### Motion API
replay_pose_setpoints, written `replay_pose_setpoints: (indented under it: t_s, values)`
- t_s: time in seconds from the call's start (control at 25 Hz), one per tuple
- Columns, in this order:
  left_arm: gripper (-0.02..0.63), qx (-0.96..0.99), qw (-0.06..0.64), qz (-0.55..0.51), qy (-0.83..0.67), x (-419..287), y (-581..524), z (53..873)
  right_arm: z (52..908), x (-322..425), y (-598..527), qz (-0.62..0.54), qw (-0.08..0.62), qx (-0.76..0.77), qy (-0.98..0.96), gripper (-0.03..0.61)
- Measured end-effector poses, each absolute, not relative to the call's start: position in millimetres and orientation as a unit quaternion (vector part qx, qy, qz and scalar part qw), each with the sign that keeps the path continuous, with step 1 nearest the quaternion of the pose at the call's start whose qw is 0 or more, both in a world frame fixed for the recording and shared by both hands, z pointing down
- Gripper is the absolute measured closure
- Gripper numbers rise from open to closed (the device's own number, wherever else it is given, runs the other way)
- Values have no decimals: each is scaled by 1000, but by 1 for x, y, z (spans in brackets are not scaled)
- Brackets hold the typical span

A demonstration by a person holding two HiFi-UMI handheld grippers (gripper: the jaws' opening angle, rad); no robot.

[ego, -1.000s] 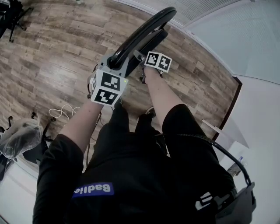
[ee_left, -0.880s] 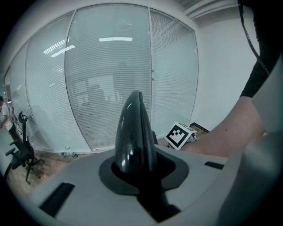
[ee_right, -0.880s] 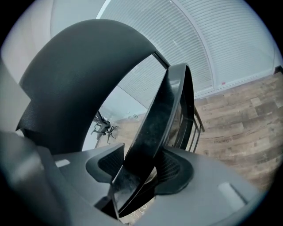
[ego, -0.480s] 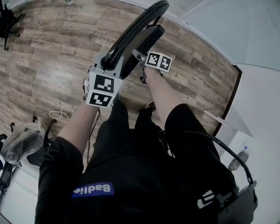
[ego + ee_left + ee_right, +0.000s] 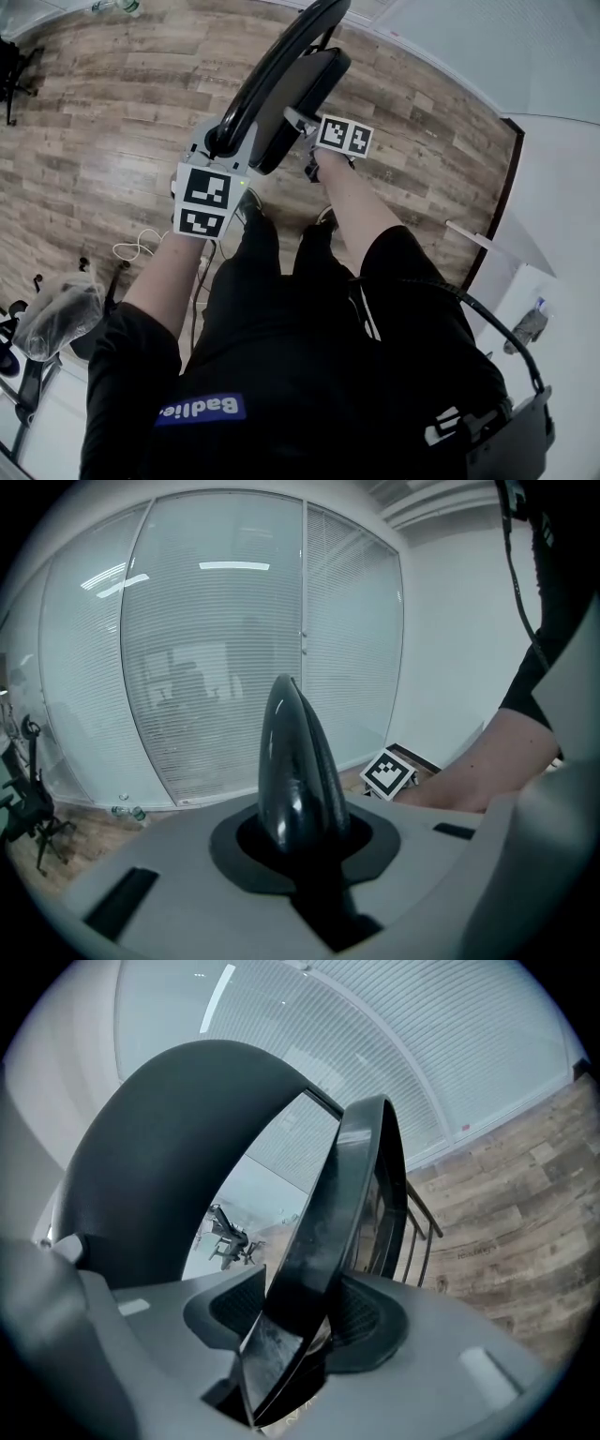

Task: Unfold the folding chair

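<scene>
- Wood floor (image 5: 103, 103) under you, glass wall (image 5: 225, 667) beyond.
- Jaws of your left gripper (image 5: 302, 841) pinch the chair (image 5: 281, 70) by its rail (image 5: 295, 761).
- Jaws of your right gripper (image 5: 291, 1330) clamp its seat (image 5: 347, 1194).

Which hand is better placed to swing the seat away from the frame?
Right. The right gripper is clamped on the seat edge, so it can probably pull it open; the left gripper grips the frame tube and would only steady it.

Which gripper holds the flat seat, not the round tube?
The right gripper, shut on the seat edge; the left gripper clamps the glossy round tube.
</scene>
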State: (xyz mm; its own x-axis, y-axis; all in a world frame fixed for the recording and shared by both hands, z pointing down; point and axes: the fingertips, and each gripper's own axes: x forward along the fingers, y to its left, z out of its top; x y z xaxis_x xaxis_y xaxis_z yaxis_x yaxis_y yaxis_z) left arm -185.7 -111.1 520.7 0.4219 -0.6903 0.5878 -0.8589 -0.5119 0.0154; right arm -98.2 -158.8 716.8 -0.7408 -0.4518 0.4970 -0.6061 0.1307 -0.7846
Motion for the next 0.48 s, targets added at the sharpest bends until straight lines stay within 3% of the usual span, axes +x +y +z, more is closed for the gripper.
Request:
replay_pose_setpoints:
  t_s: [0.48]
  values:
    - [546,824,172,259,-474,-175,-111,529,731,-58,-143,568,38,346,-746,391]
